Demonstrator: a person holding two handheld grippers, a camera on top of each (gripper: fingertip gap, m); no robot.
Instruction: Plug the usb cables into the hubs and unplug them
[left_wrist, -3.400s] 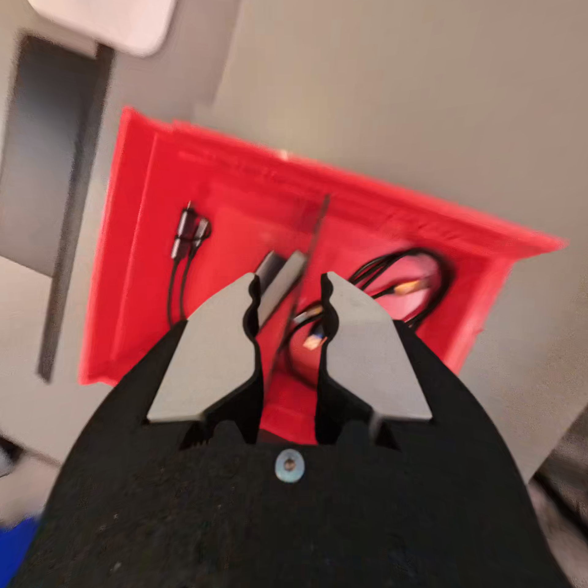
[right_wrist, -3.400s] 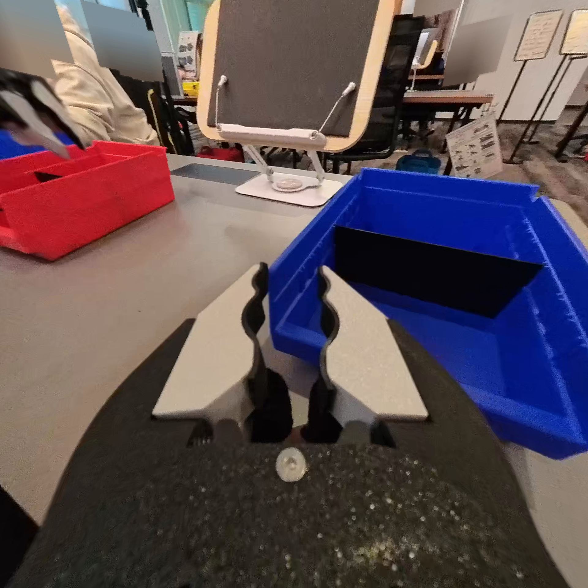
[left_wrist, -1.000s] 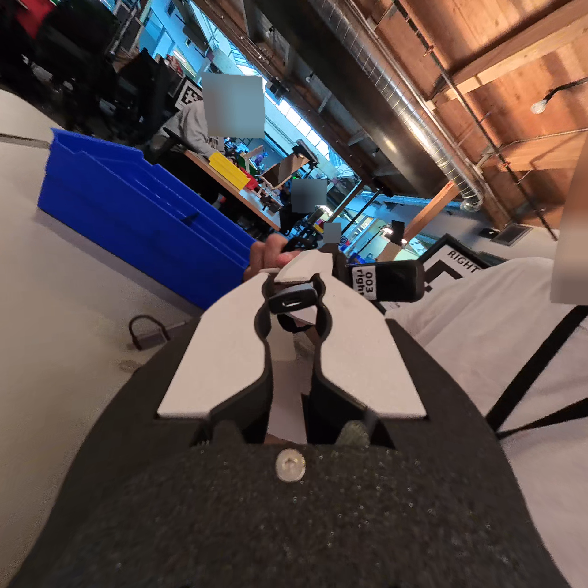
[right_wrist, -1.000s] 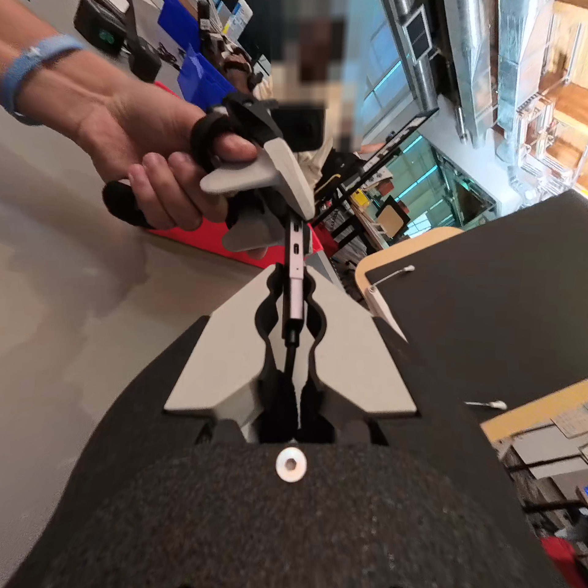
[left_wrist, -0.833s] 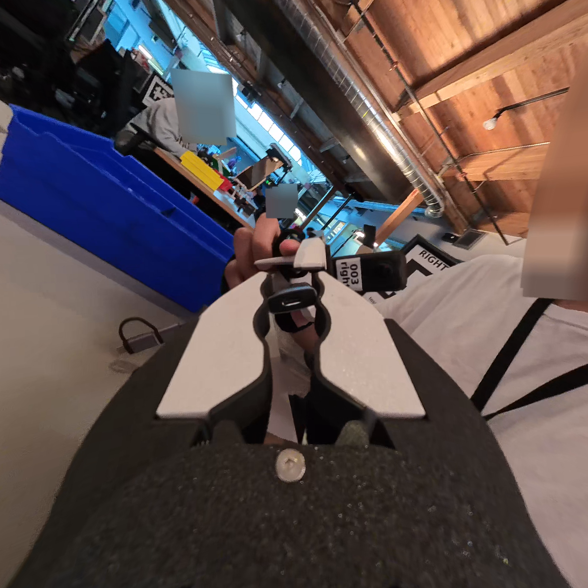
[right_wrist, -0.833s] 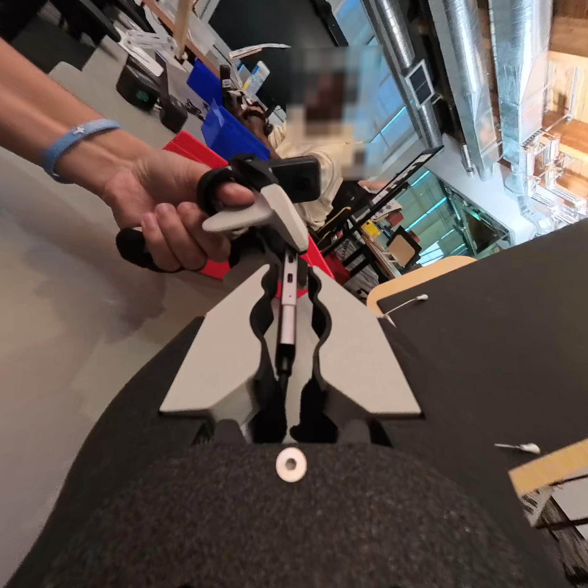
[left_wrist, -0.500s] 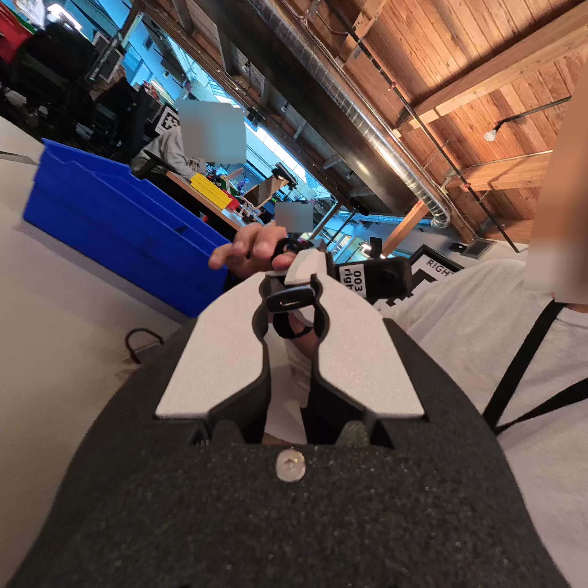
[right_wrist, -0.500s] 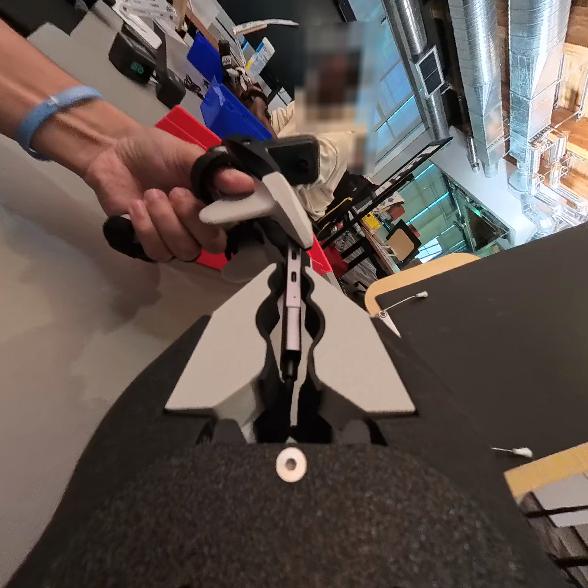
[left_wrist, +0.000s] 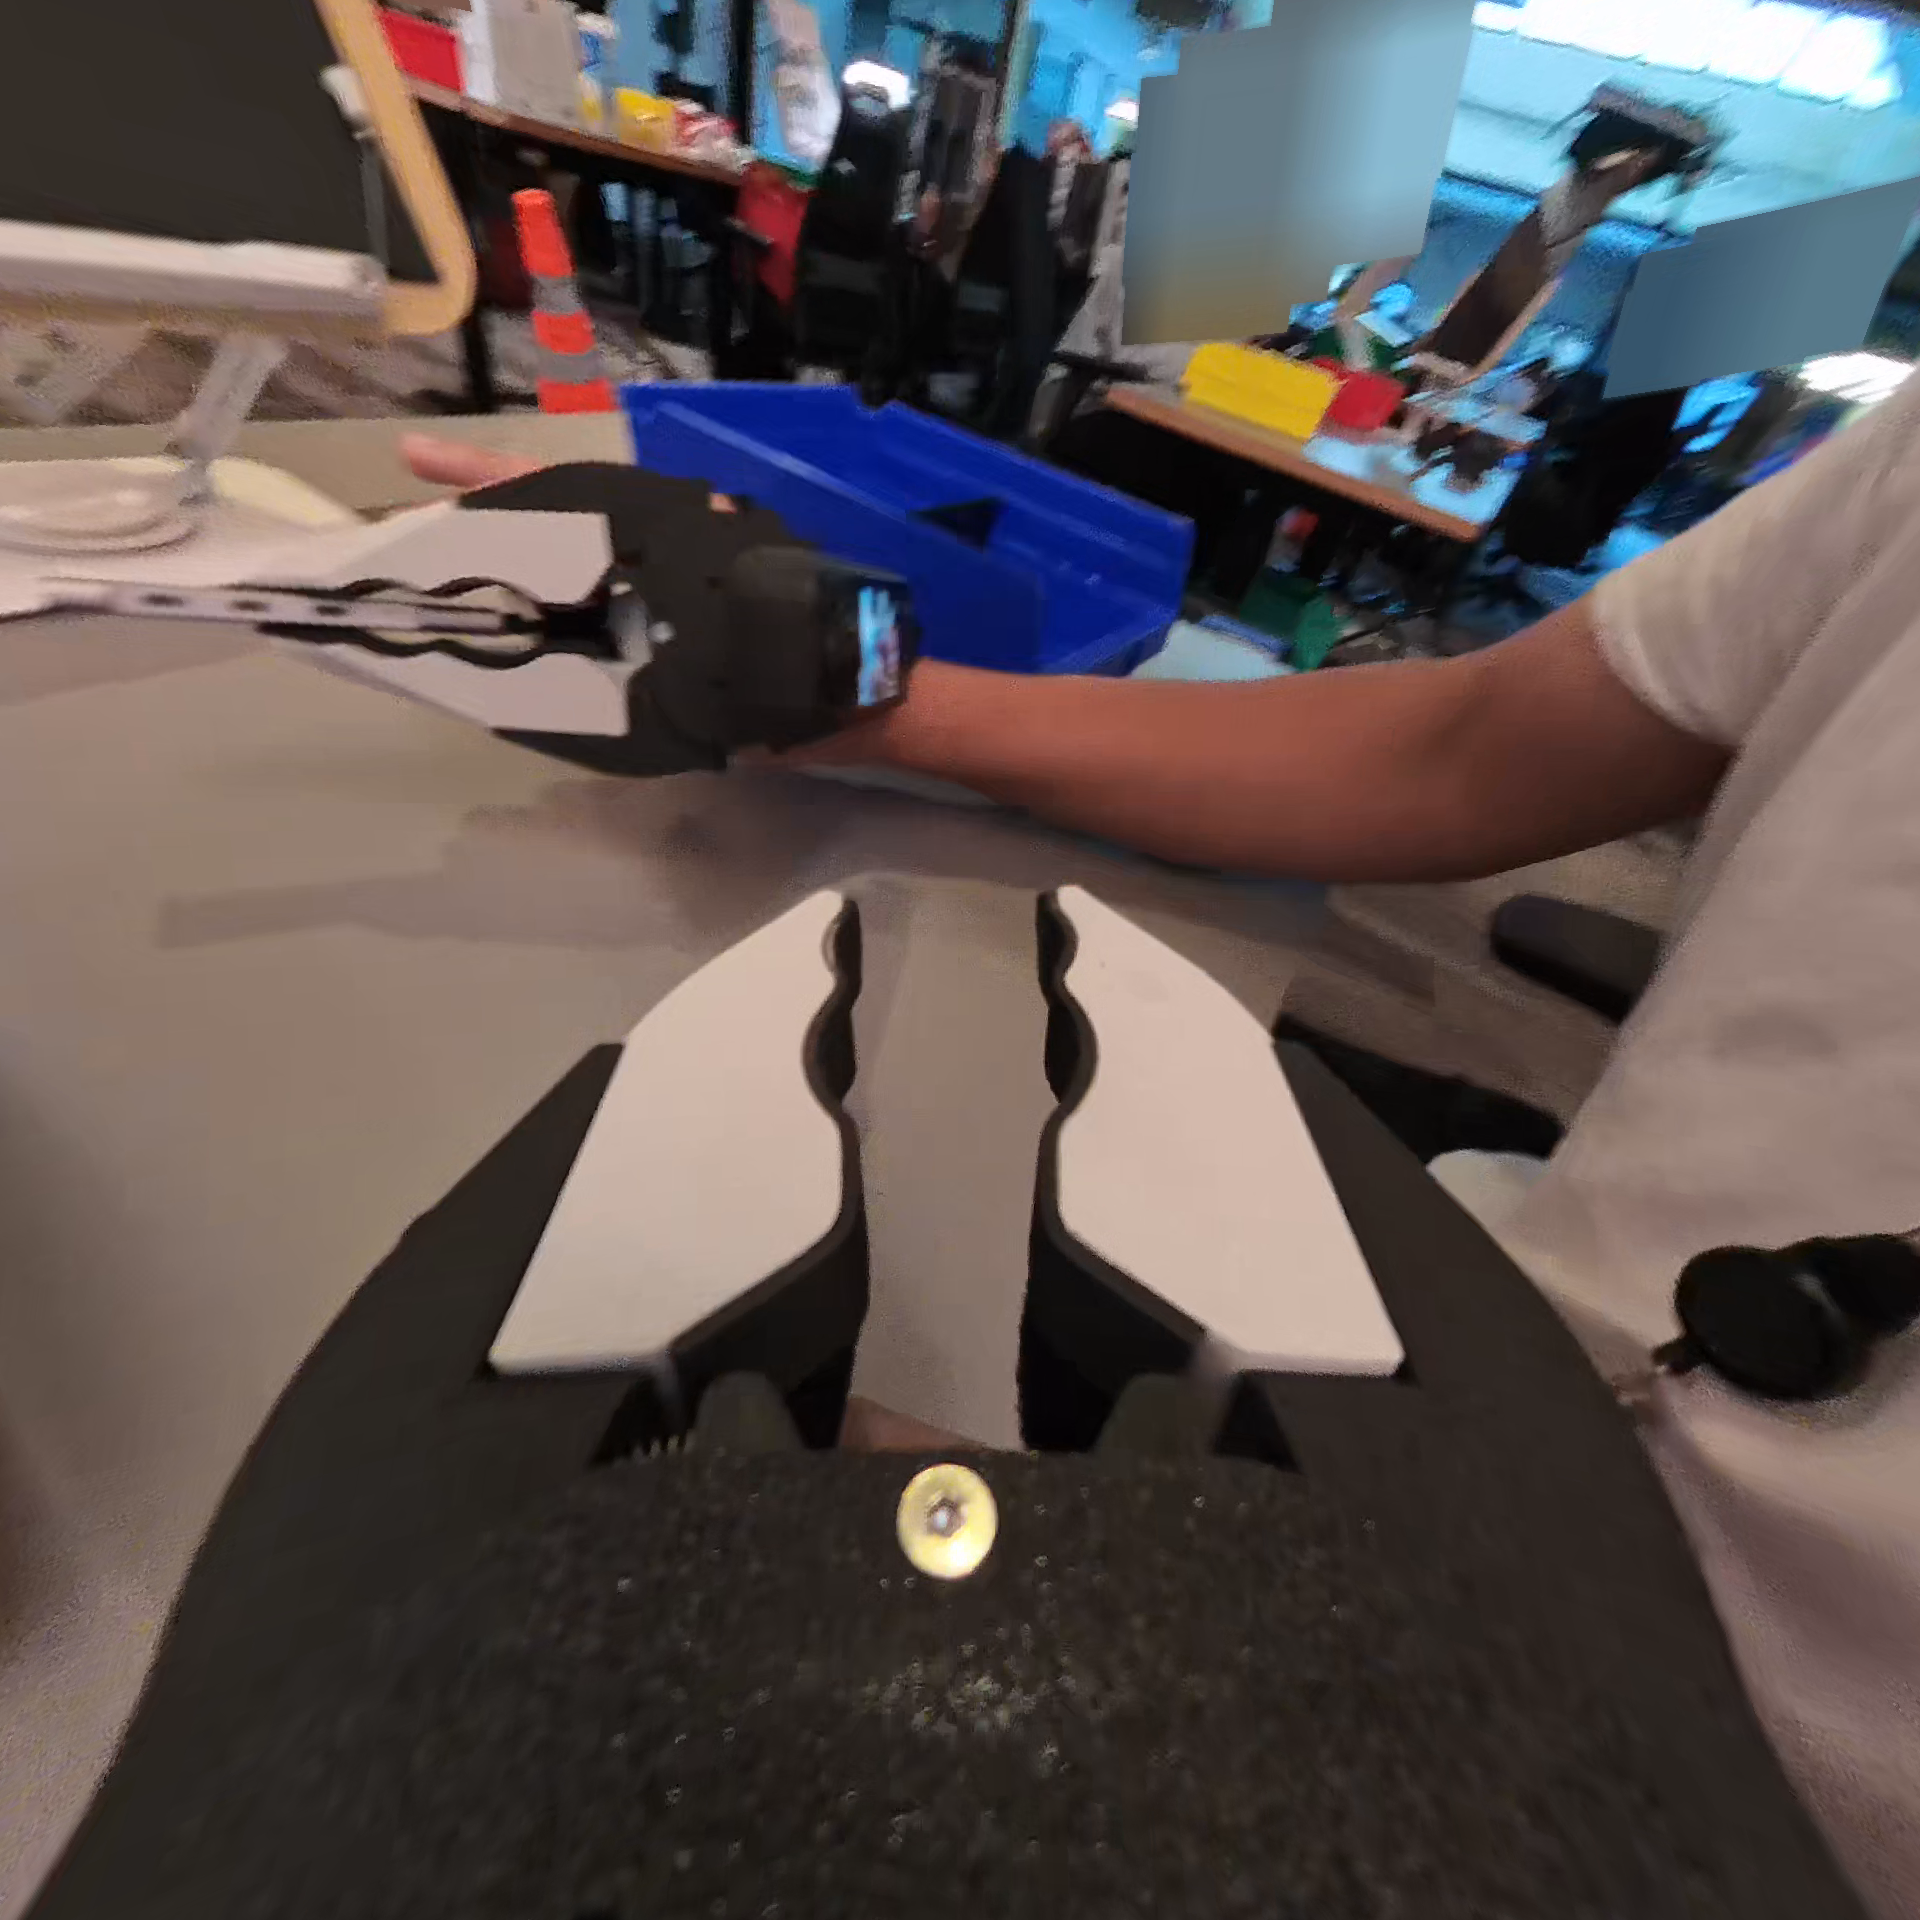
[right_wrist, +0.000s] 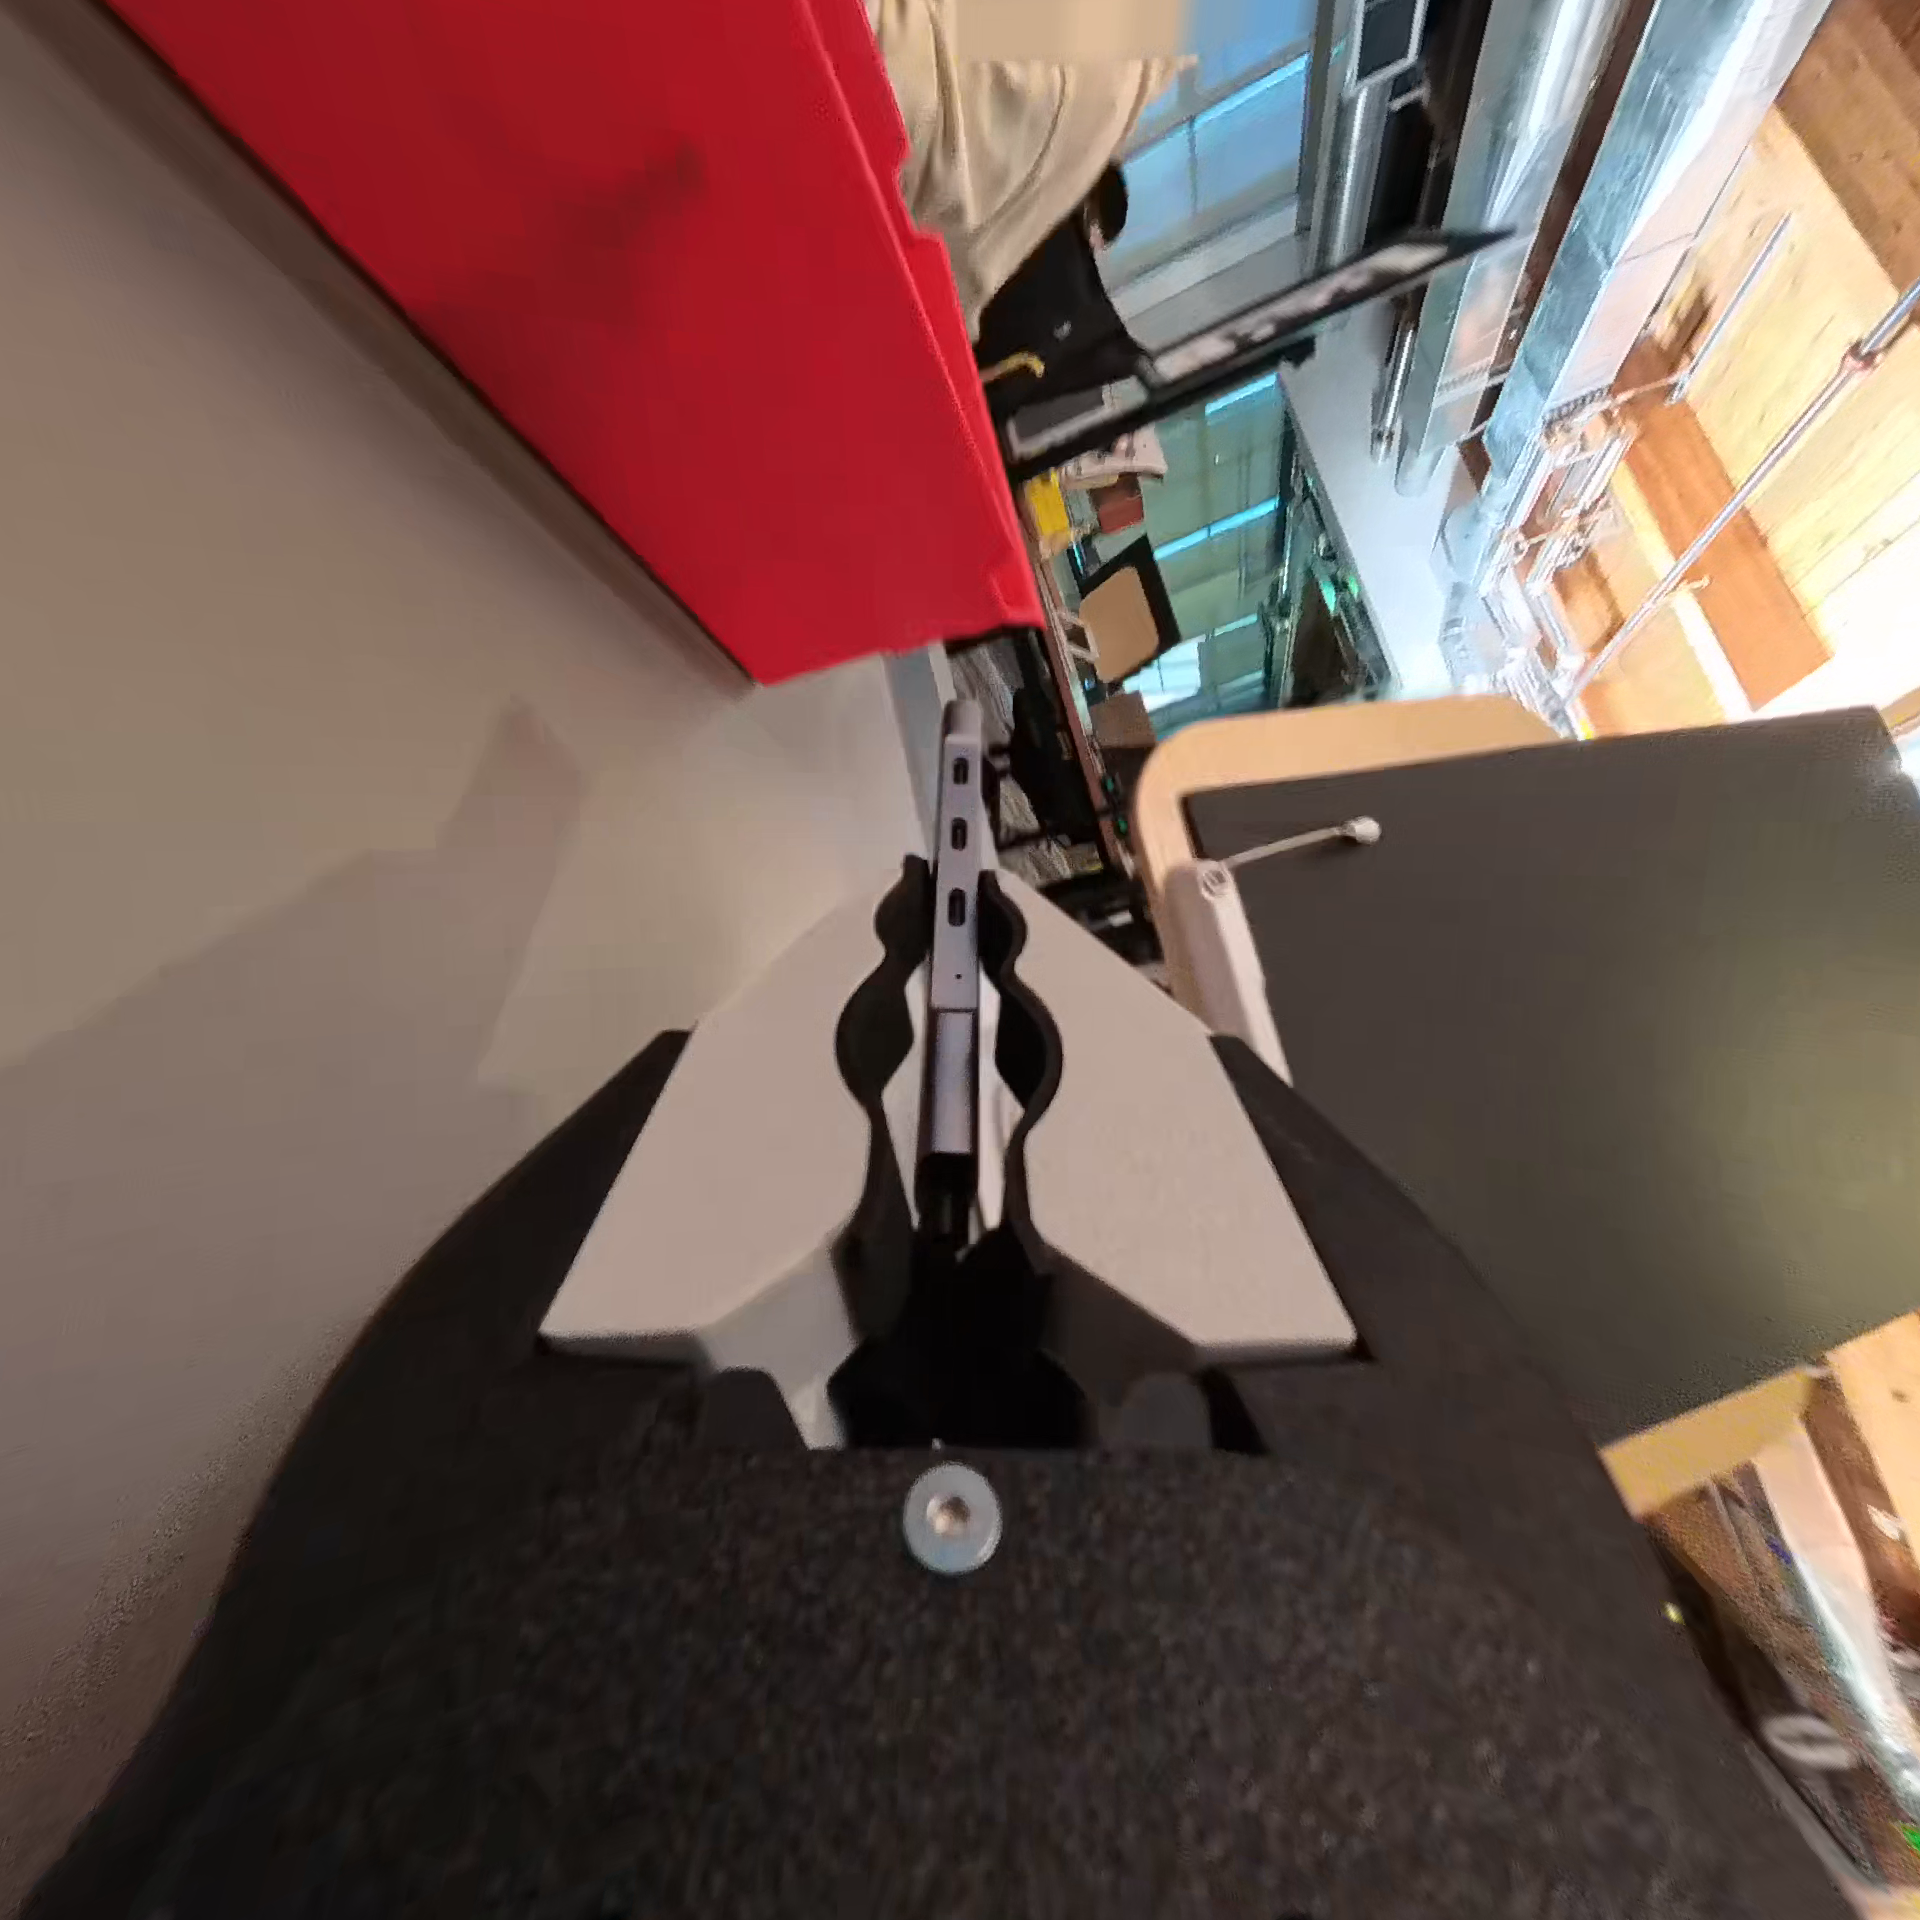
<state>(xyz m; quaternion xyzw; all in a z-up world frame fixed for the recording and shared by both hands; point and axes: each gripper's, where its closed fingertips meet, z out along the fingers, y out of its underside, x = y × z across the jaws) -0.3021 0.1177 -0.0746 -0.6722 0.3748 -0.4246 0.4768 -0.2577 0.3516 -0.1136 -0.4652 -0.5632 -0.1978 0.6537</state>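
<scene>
Right wrist view | right tool (right_wrist: 954, 894) clamps hub (right_wrist: 957, 914), long axis along fingers, ports sideways | left tool (left_wrist: 948, 914) wide, empty, beside it over table (left_wrist: 312, 935) | cable apparently unseen

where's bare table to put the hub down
Bare table lies ahead of the open left gripper, short of the right gripper holding the hub. Crowded farther back: blue bin, white stand base.

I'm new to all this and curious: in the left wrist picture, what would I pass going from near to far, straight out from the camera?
Left gripper, open and empty → bare grey table → the person's forearm → blue bin → orange traffic cone.
</scene>
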